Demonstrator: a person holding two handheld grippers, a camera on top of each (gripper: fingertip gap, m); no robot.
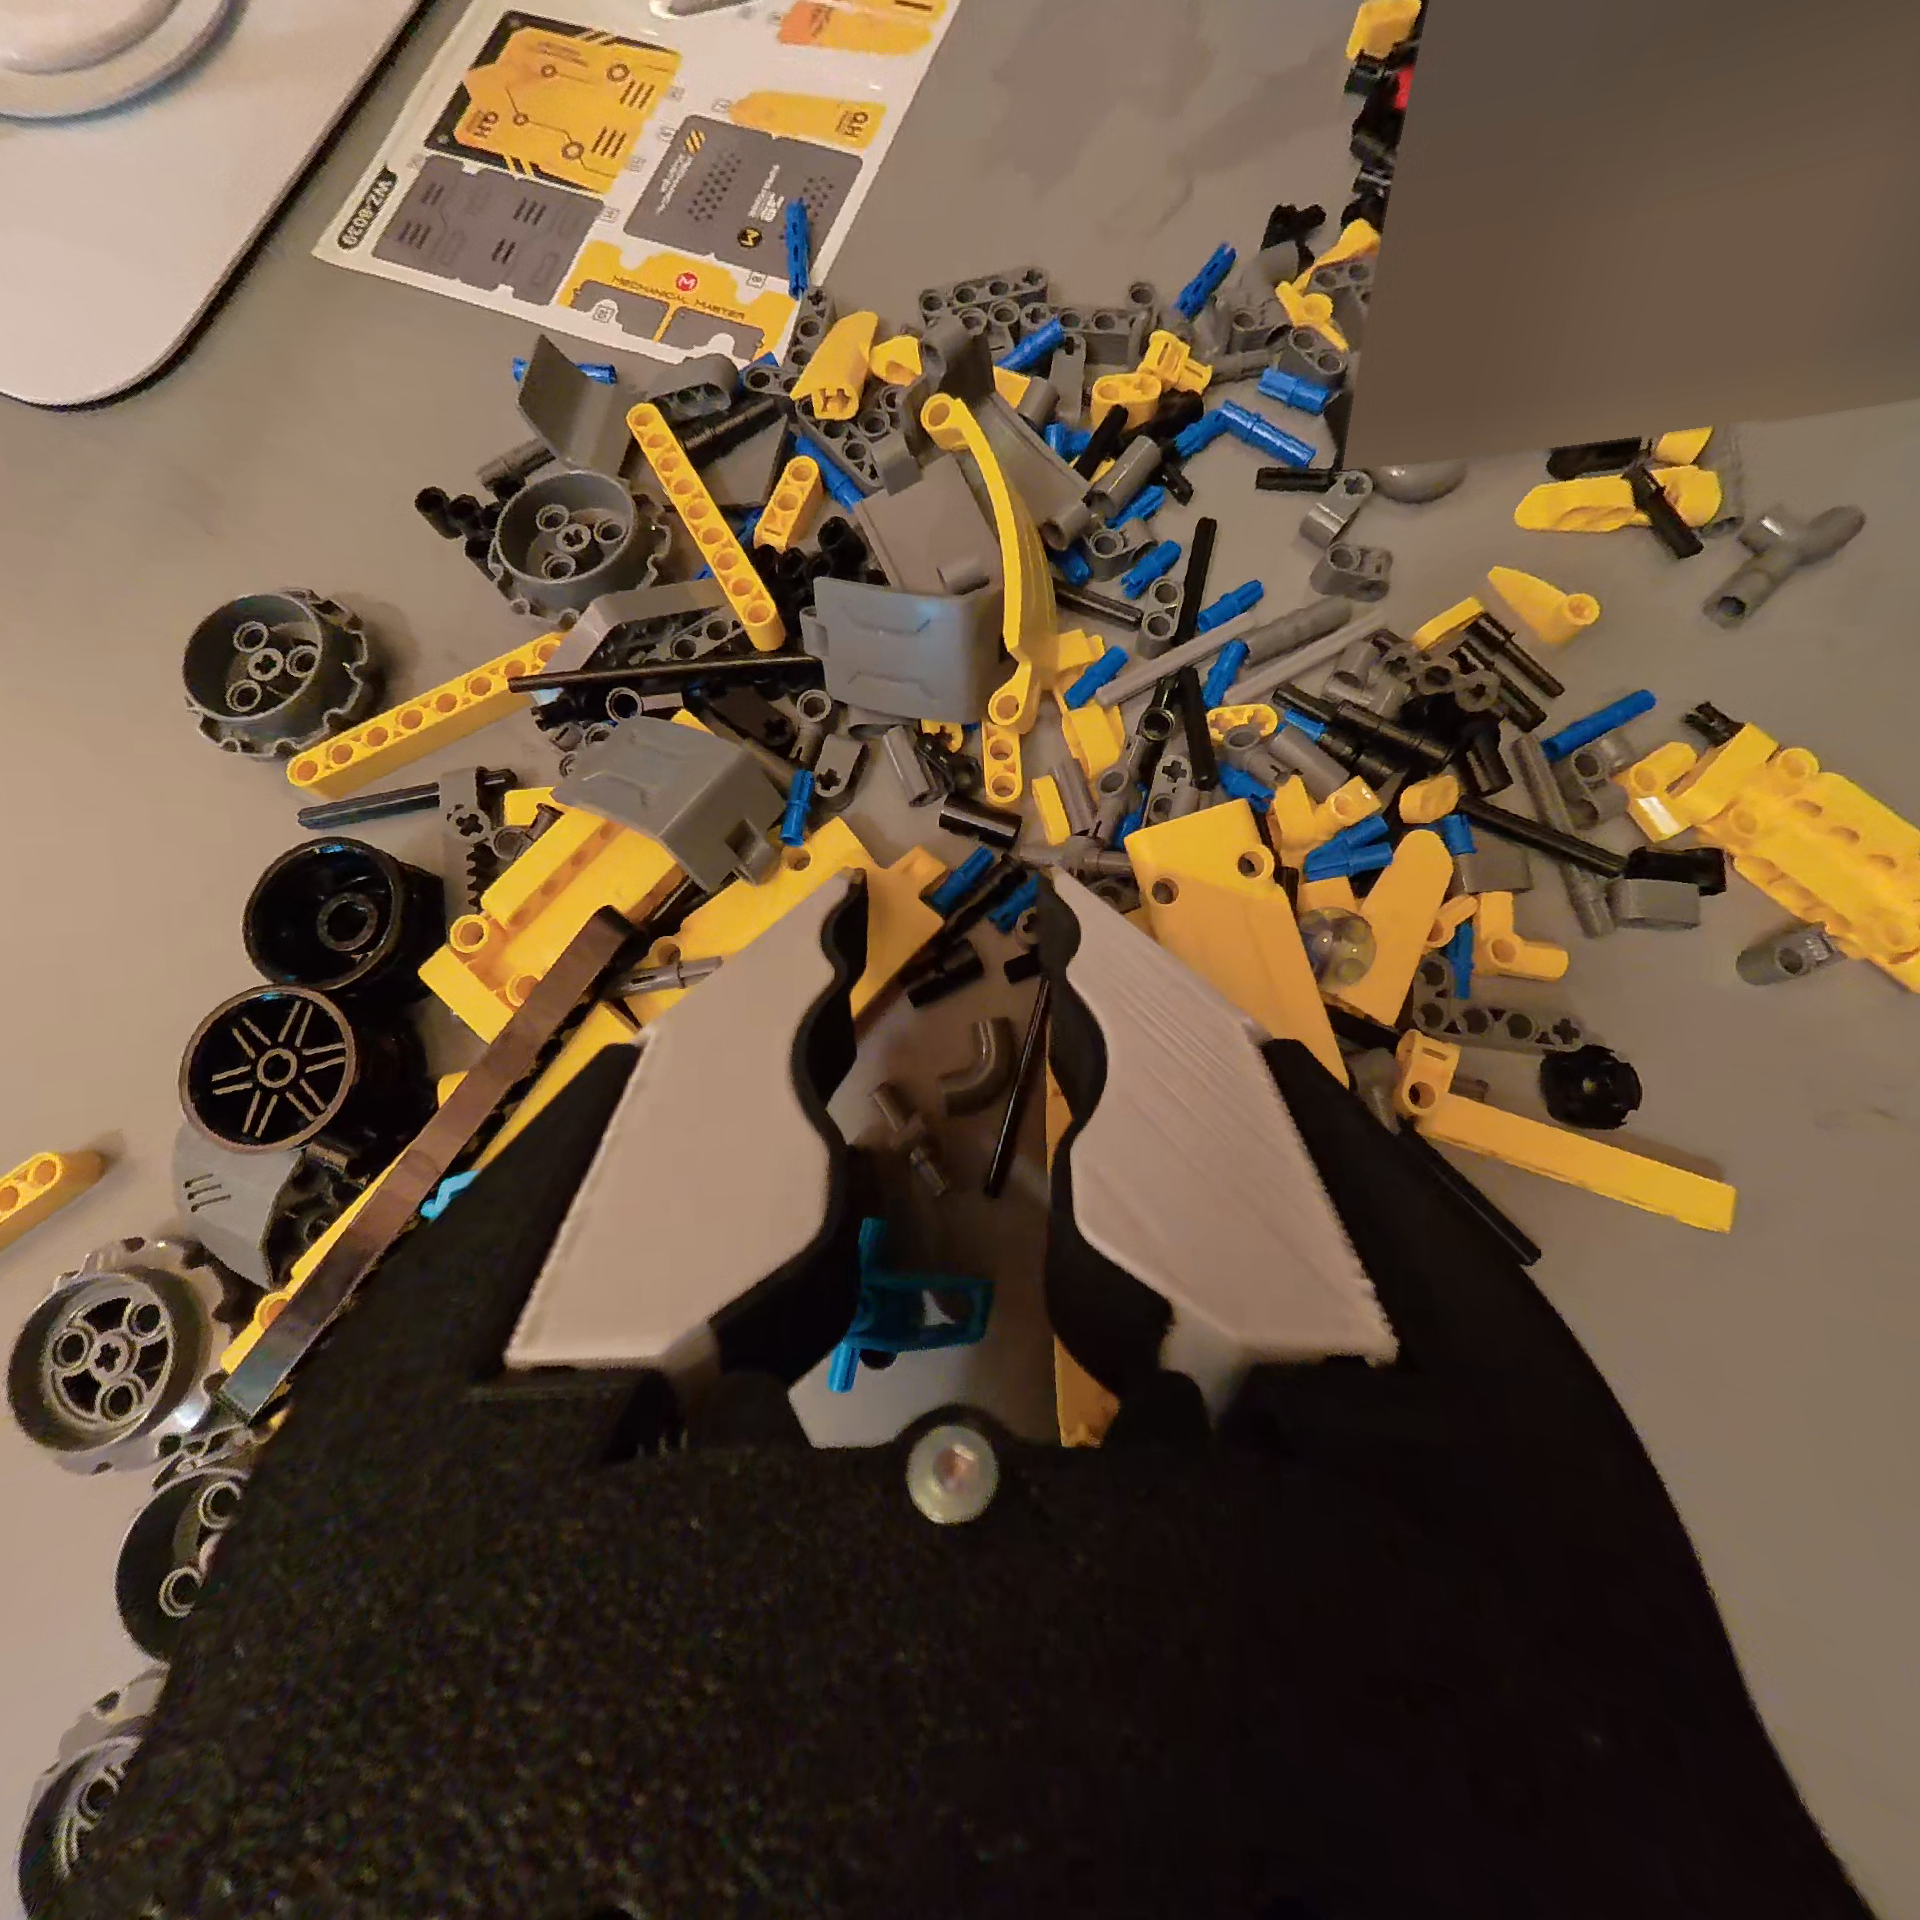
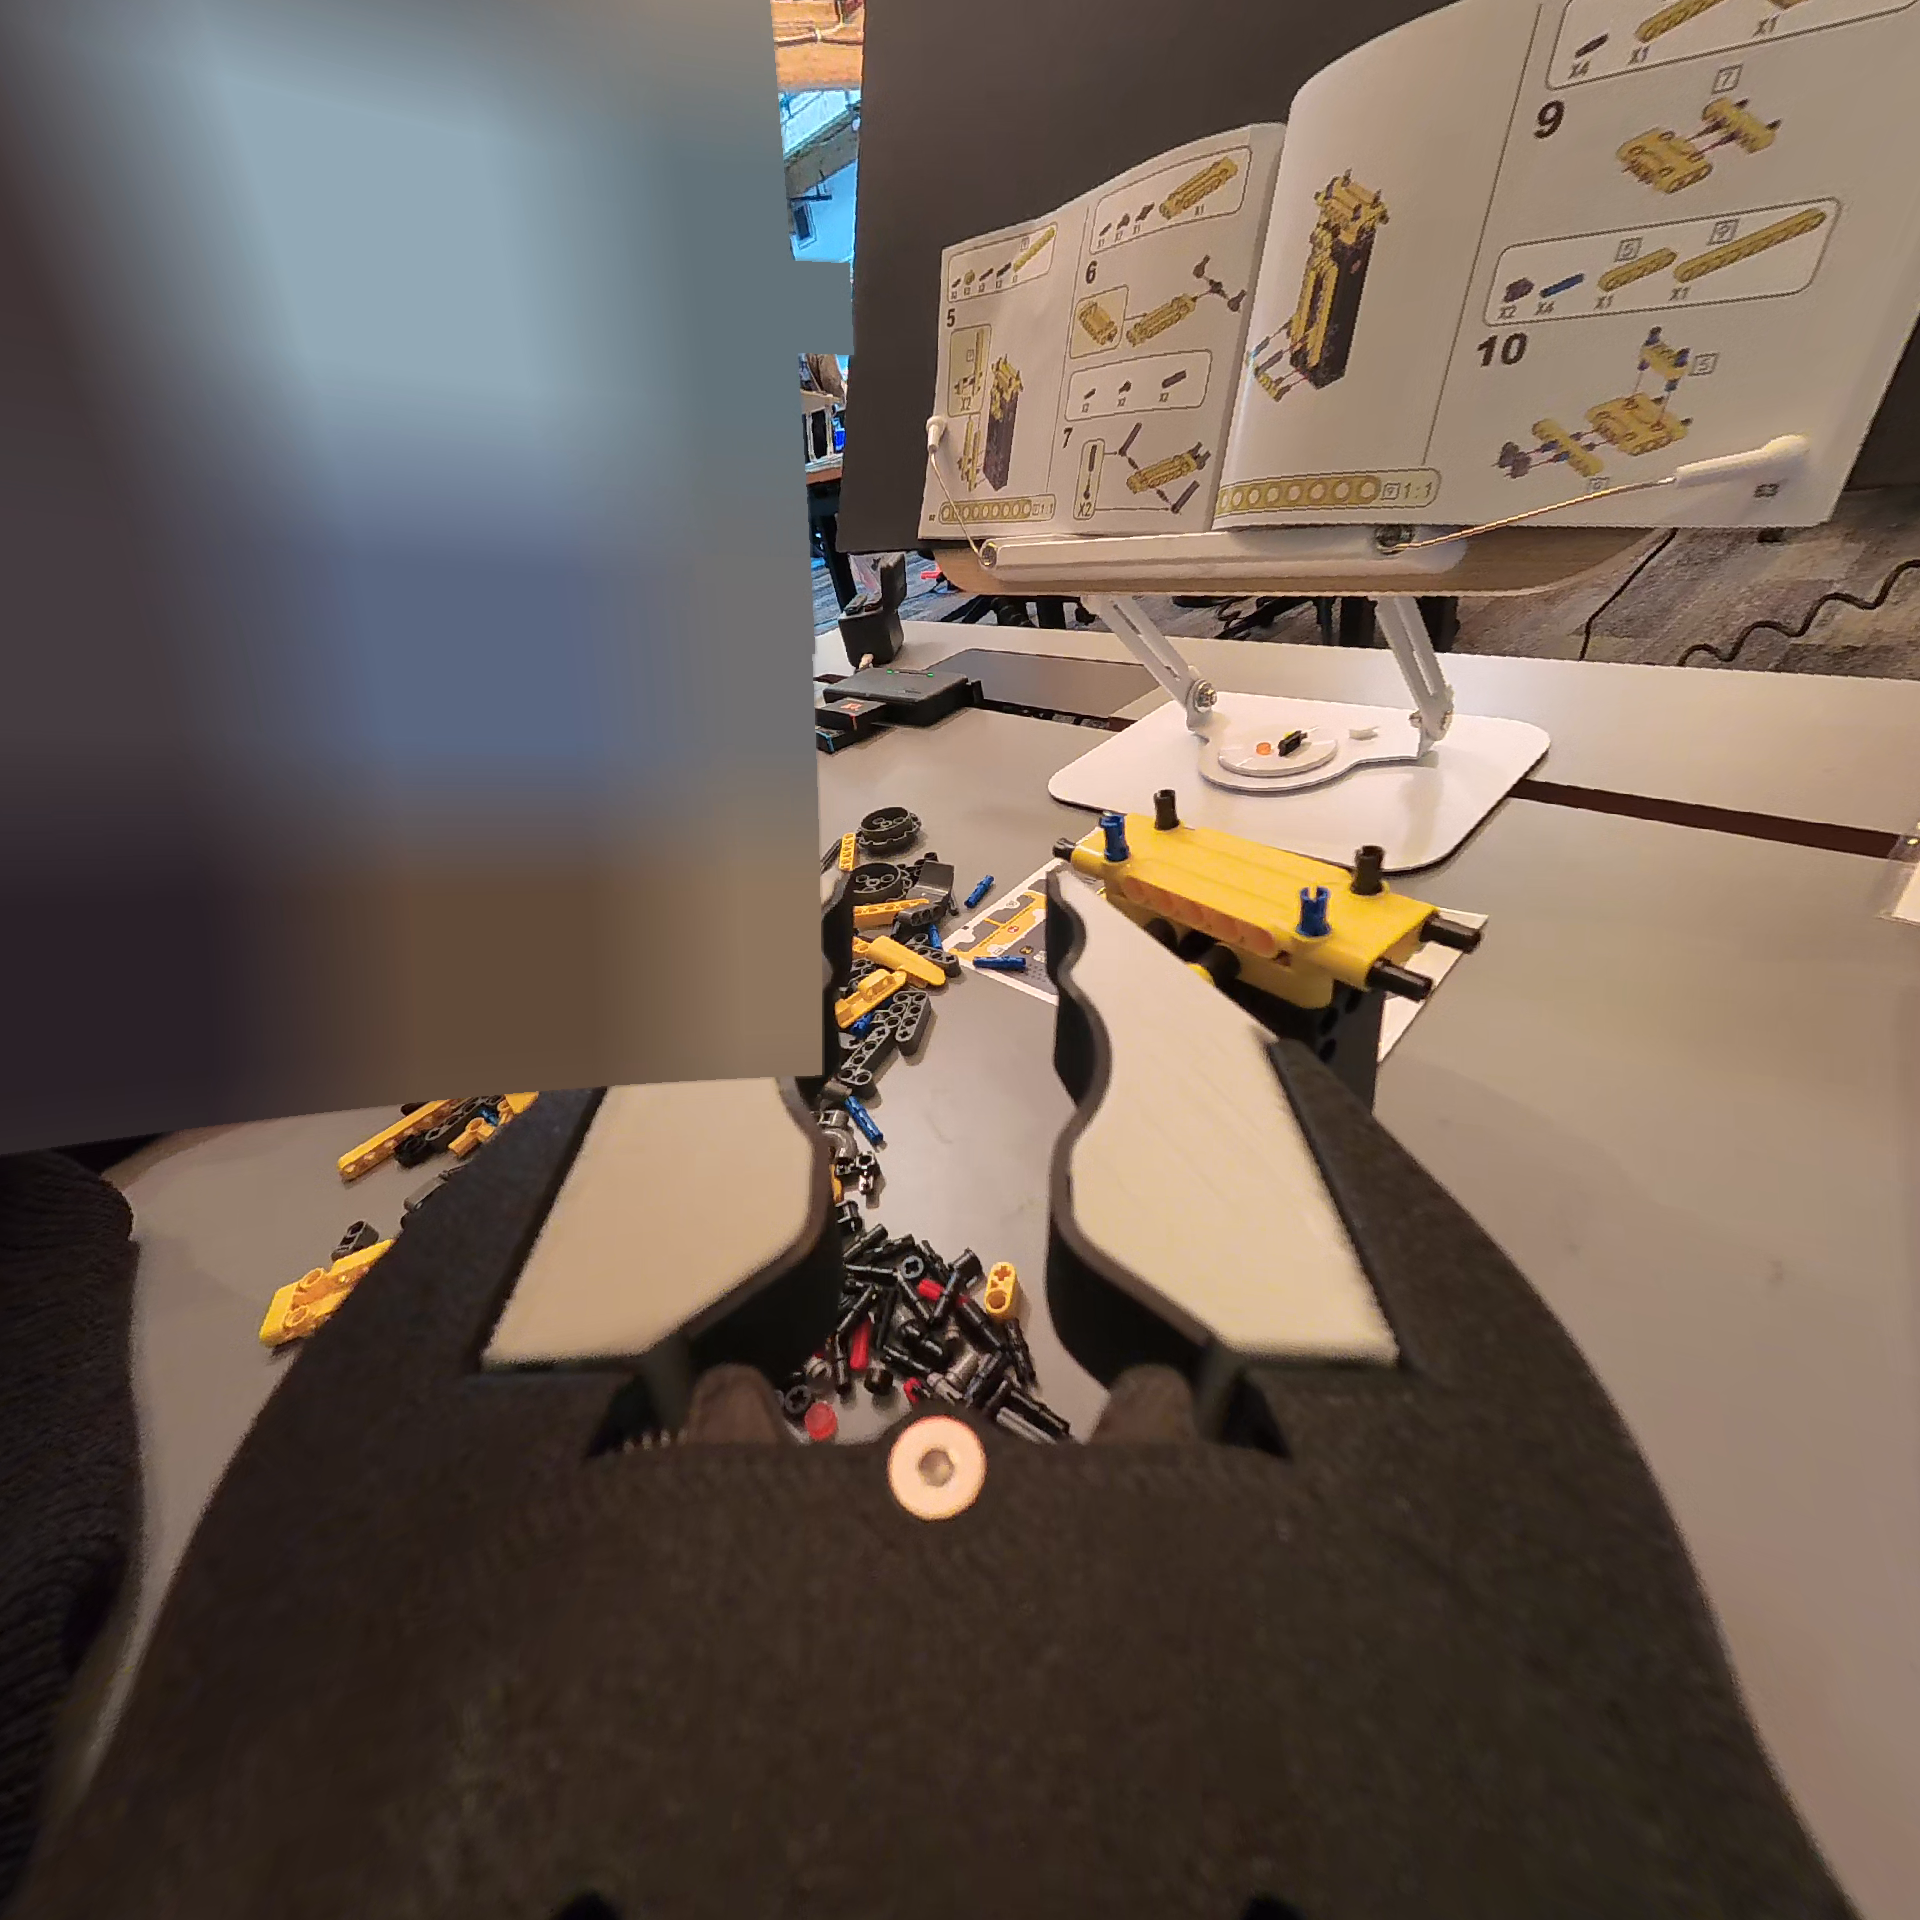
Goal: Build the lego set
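Observation:
My left gripper [image 1: 951,888] is open and empty, low over a big pile of yellow, grey, blue and black building parts [image 1: 935,644] on a grey table [image 1: 156,499]. Small black and blue pins [image 1: 977,914] lie between its tips. A grey elbow piece [image 1: 982,1060] and a turquoise part [image 1: 904,1309] lie between its fingers. My right gripper [image 2: 940,904] is open and empty above a small heap of black and red pins [image 2: 935,1330]. A partly built yellow and black block [image 2: 1257,914] with blue and black pins stands just beyond its right finger [image 2: 1174,1132].
Several wheels [image 1: 275,665] lie left of the pile. A sticker sheet [image 1: 623,177] lies at the back. An open instruction booklet [image 2: 1403,281] rests on a white stand [image 2: 1299,769] behind the yellow block. Loose yellow beams [image 2: 395,1143] lie at the left. There is about 30 cm between the tips of the two grippers.

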